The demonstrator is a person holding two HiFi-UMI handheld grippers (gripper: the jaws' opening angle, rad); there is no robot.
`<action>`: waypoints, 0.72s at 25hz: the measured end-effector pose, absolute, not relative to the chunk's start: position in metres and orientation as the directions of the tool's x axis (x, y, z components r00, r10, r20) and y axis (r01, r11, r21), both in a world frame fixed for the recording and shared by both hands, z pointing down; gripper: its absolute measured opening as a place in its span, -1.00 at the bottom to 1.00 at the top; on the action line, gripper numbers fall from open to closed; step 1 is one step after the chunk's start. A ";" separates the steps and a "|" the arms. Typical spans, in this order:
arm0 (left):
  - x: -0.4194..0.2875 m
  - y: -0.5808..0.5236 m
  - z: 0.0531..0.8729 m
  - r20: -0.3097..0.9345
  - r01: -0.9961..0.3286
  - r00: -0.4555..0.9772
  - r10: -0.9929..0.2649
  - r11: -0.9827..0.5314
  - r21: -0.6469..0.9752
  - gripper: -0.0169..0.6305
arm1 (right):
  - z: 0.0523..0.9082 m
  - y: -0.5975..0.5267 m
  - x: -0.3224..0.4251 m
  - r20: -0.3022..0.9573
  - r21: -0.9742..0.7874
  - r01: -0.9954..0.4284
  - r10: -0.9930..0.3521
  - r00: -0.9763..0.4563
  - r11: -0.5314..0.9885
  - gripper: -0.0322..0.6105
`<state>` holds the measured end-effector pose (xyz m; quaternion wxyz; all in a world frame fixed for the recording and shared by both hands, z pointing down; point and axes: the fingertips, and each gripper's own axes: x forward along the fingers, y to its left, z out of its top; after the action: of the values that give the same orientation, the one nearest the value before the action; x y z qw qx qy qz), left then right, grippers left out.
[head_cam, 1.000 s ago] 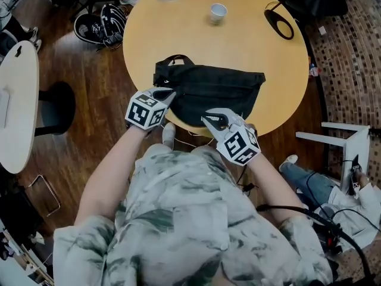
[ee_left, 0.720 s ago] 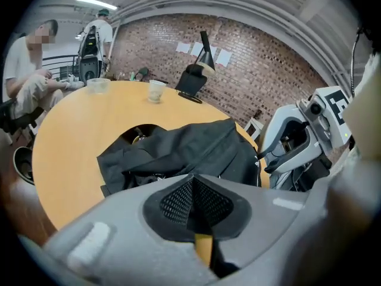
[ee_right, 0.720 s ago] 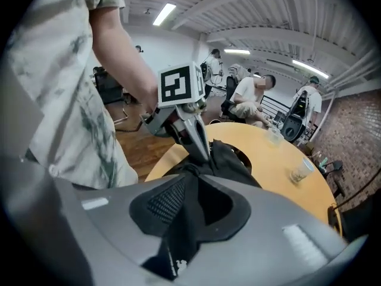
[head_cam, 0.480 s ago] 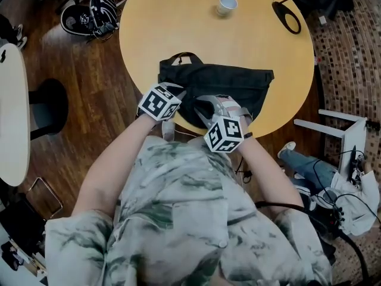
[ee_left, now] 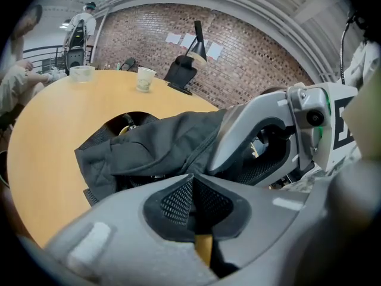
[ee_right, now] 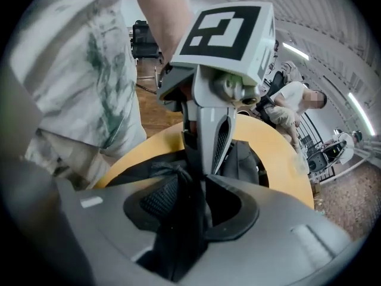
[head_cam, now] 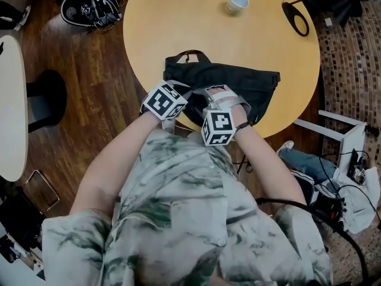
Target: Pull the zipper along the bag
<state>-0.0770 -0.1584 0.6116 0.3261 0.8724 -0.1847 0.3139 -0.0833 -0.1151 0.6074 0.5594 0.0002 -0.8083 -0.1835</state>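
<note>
While the black bag [head_cam: 238, 82] lies along the near edge of the round yellow counter [head_cam: 178, 22], both tongs work at its near-left part, just beside each other.

Left tongs [ee_left: 191, 198]: pads closed together. Bag fabric sits right at the tips; cannot tell whether any is pinched.

Right tongs [ee_right: 199, 202]: jaws opening. A black fabric strip [ee_right: 178, 231] from the bag runs between them, and the pads are not pressing on it.

Paper cup [head_cam: 237, 2]: far side of the counter, well apart from the bag.
</note>
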 end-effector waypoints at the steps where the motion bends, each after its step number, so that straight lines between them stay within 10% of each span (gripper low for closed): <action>1: -0.078 -0.158 0.611 0.669 -0.527 0.734 -0.118 -0.720 0.451 -0.94 | 0.607 -0.115 -0.085 0.906 0.291 0.201 -0.203 -0.371 0.935 -0.42; 18: -0.079 -0.164 0.617 0.634 -0.550 0.759 -0.147 -0.667 0.503 -0.94 | 0.622 -0.112 -0.087 0.921 0.312 0.199 -0.244 -0.303 0.929 -0.76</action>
<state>-0.0793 -0.1640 0.6167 0.3551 0.8680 -0.2007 0.2831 -0.0869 -0.1122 0.6218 0.5900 0.0143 -0.7851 -0.1878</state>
